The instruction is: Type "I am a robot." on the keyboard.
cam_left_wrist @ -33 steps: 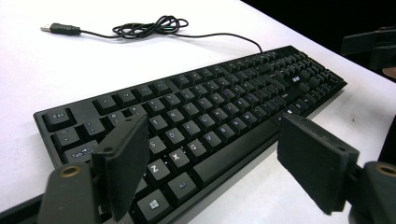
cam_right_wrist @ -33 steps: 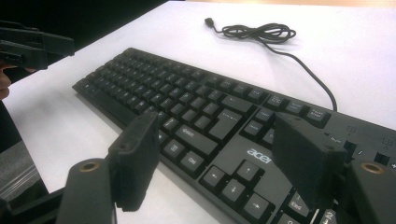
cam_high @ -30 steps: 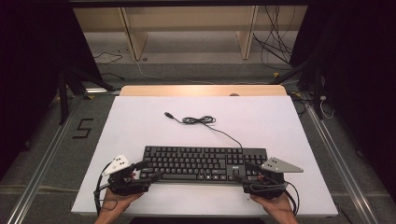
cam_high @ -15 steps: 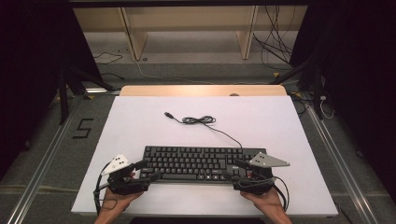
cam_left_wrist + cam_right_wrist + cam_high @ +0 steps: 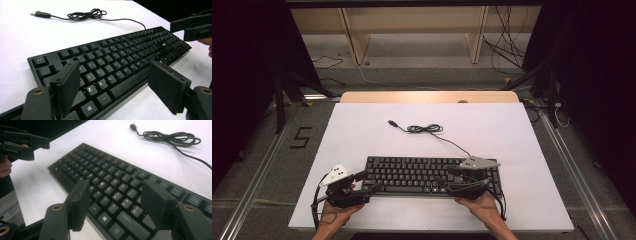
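A black keyboard [image 5: 432, 174] lies on the white table [image 5: 522, 135], near its front edge, with a gripper at each end. The left gripper [image 5: 113, 86] sits at the keyboard's left end, its jaws spread wide apart and clamped on nothing; in the left gripper view the lower-left keys lie between and just beyond the two black pads. There the legends can be read: "Esc" on the far corner key, "Z" and "X" on the row near the pads, "Alt" beside the space bar, and a window logo on the key closest to the gripper. A small white mark sits near the keyboard's far right corner, too small to read.

The right gripper [image 5: 115, 205] hangs over the keyboard's right part, jaws apart with keys showing below and between them, gripping nothing; the jaws have just been closing a little. The legends near its pads are too blurred to read.

Beyond both grippers, the keyboard's cable [image 5: 427, 129] lies coiled on the table, ending in a USB plug [image 5: 392, 123]. On the floor left of the table a "5" [image 5: 300, 138] is marked.
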`<state>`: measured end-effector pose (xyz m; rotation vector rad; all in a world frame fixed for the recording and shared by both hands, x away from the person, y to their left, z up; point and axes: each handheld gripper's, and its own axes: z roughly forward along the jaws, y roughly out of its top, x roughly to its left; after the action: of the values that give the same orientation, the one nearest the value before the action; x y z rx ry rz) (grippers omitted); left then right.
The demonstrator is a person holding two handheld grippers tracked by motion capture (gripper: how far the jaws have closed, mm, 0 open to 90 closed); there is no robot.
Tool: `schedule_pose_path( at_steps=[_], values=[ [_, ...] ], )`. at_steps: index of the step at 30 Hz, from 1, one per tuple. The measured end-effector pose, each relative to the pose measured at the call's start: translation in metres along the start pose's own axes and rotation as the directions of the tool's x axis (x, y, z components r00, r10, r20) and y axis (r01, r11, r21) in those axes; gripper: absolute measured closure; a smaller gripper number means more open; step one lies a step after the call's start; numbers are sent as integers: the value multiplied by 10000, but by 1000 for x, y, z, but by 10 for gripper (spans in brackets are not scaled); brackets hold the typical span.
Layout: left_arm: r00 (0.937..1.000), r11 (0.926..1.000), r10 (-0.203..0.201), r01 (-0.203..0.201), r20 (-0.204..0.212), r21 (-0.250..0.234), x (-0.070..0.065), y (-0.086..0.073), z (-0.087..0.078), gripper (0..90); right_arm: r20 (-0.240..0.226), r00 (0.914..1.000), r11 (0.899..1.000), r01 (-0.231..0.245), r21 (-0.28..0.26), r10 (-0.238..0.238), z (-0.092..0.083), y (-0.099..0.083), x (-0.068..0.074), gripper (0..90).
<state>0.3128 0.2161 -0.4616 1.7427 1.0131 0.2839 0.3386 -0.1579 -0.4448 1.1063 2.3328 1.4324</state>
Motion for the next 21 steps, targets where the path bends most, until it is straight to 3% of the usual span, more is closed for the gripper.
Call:
schedule_pose_path(
  at_steps=[21],
  values=[
    [9995, 9998, -101, 107, -314, 174, 4, -1, 1, 303, -148, 9998, 9988, 108, 482, -101, 32, 16, 5, 490]
  ],
)
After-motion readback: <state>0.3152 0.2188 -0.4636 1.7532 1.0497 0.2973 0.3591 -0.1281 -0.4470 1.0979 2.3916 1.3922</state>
